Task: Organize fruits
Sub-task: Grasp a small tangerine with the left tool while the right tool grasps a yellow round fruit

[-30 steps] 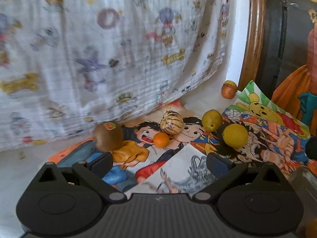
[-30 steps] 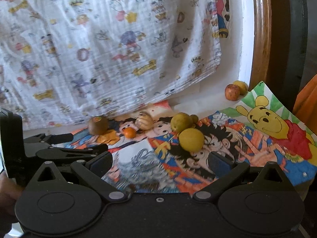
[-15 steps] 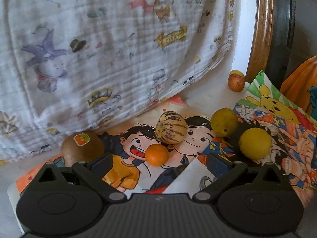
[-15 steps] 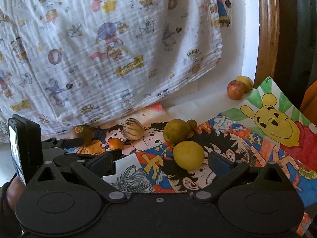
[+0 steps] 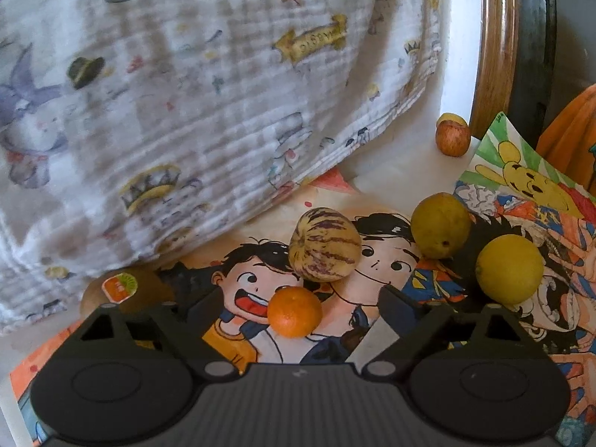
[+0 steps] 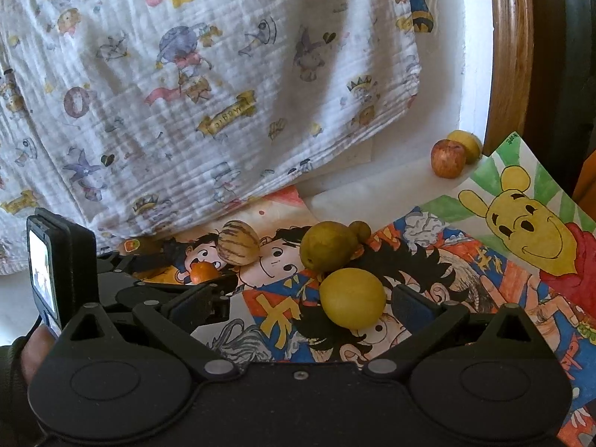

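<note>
Approach: since the small round orange mandarin [image 5: 294,311] could roll, the left claw [image 5: 294,303] did best to close slowly and level.
Left claw: spread open, mandarin between its fingers, untouched.
Right claw [image 6: 316,303]: open, empty, round yellow lemon [image 6: 352,297] just ahead.

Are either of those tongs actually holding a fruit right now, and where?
No, both are open and empty. The left tongs flank the small orange; the right tongs frame the yellow lemon.
</note>
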